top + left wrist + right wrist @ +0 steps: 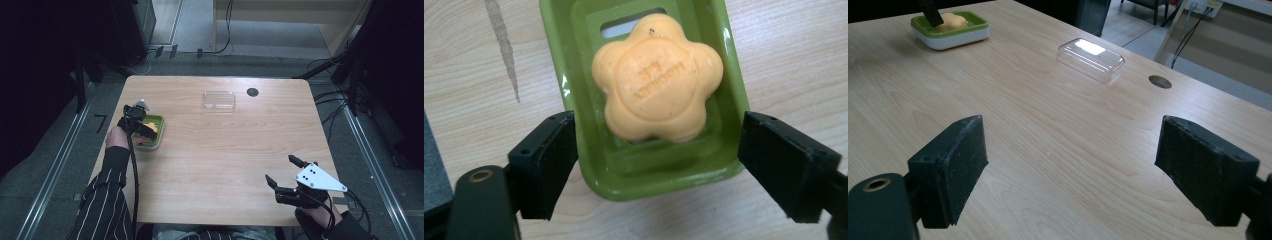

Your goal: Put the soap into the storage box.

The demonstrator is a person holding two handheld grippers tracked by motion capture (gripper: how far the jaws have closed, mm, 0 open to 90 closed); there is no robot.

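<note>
- My left gripper [656,165] wide open, straddling green soap dish [634,175]; orange soap [657,80] inside, ungrabbed.
- Right gripper [1070,172] open, empty, over desk [1048,130].
- Clear lid [219,99] well apart; probably goes on next.

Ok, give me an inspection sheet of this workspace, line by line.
Surface: wooden table, round cable hole near the far edge.
Job's things: flower-shaped orange soap lying in green soap dish; clear plastic lid apart from it, farther back.
Clutter: nothing seen.
Grippers: left gripper open, jaws either side of the dish's near end; right gripper open, over bare table.
Cables: black cable trailing from the left gripper; floor cables beside the table.
Surroundings: grey floor, dark curtains, metal floor rails.
</note>
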